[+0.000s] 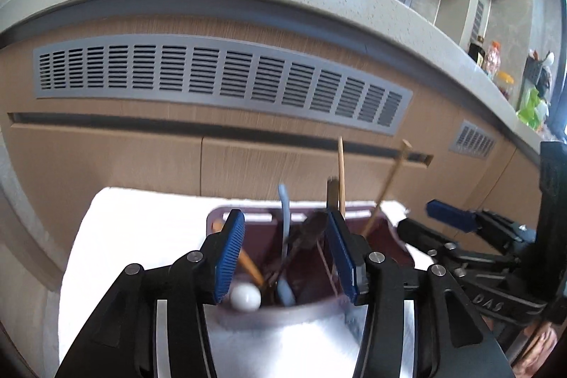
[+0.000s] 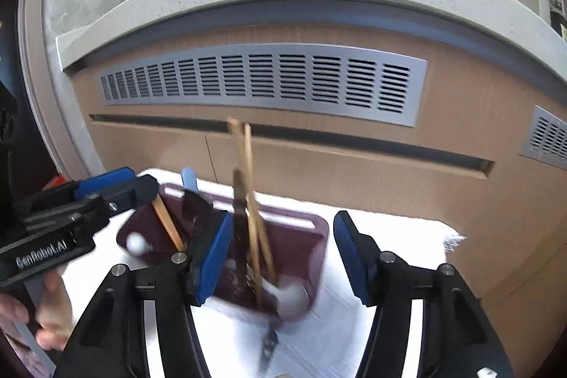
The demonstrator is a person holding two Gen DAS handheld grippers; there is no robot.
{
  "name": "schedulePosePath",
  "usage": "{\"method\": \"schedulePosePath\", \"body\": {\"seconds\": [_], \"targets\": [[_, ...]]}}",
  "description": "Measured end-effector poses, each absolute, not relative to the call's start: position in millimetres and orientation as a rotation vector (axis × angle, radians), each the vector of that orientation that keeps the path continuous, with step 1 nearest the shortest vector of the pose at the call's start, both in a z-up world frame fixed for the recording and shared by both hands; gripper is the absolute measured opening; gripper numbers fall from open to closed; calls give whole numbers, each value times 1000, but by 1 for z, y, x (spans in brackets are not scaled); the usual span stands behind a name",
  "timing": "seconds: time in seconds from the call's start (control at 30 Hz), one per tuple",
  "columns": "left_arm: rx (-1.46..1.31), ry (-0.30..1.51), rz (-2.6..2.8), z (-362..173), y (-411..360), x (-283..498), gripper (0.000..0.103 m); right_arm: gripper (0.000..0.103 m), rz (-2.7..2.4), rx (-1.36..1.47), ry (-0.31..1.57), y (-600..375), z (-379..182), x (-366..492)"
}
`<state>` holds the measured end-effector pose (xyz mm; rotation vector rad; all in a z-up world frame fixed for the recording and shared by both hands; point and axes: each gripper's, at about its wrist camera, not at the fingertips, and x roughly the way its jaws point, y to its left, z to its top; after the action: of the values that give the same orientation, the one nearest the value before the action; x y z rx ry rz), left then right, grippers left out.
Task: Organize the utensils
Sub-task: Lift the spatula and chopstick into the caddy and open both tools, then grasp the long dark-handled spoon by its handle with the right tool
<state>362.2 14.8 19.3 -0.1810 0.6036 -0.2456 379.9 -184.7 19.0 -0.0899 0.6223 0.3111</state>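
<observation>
- Utensils stand bunched in a dark maroon caddy (image 1: 386, 232) that rests on a white towel (image 1: 141, 229) in front of a wood-fronted counter. In the left wrist view the caddy sits straight ahead of the left gripper (image 1: 287, 254), partly between its blue pads.
- Left gripper fingers are spread wide and grasp nothing. One blue pad (image 1: 230, 257) is at the caddy's left wall and the other near its middle.
- Inside the caddy, from its left wall rightward: a wooden handle ending in a white ball (image 1: 245, 297), a pale blue spoon (image 1: 285, 236), a dark utensil, then bamboo chopsticks (image 1: 341, 172) leaning out over the right side. Their long axes run up and away from the fingers.
- Right gripper (image 1: 439, 222) shows just beside the caddy's right wall; from this view I cannot tell how far it is opened.
- In the right wrist view the caddy (image 2: 312, 236) lies ahead between the right gripper's (image 2: 283, 257) parted, released pads, nearer the left blue pad (image 2: 212, 261).
- Chopsticks (image 2: 248, 183) rise nearly upright from the caddy's middle, tilted slightly, beside a dark knife-like handle. The view is blurred, so finer detail is unclear.
- Both grippers are near the caddy. By my judgement the right one is nearer the chopsticks, and the left nearer the spoon and white ball.
</observation>
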Motion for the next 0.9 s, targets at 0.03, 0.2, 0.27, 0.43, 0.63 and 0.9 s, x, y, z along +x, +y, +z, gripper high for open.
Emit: {"method": "schedulePosePath", "body": {"seconds": [0.03, 0.2, 0.27, 0.43, 0.63, 0.9], "targets": [[-174, 610, -240, 18, 15, 357, 51, 57, 308, -96, 629, -189, 17, 374], [-169, 629, -215, 12, 18, 324, 55, 64, 280, -146, 656, -205, 7, 342], [-177, 638, -210, 9, 21, 308, 55, 71, 264, -176, 655, -210, 3, 326], [-142, 687, -230, 0, 12, 279, 60, 83, 260, -238, 659, -216, -8, 292], [-141, 809, -293, -26, -18, 261, 61, 83, 253, -269, 726, -231, -34, 254], [-95, 952, -367, -66, -84, 245, 61, 83, 195, -246, 801, -268, -61, 202]]}}
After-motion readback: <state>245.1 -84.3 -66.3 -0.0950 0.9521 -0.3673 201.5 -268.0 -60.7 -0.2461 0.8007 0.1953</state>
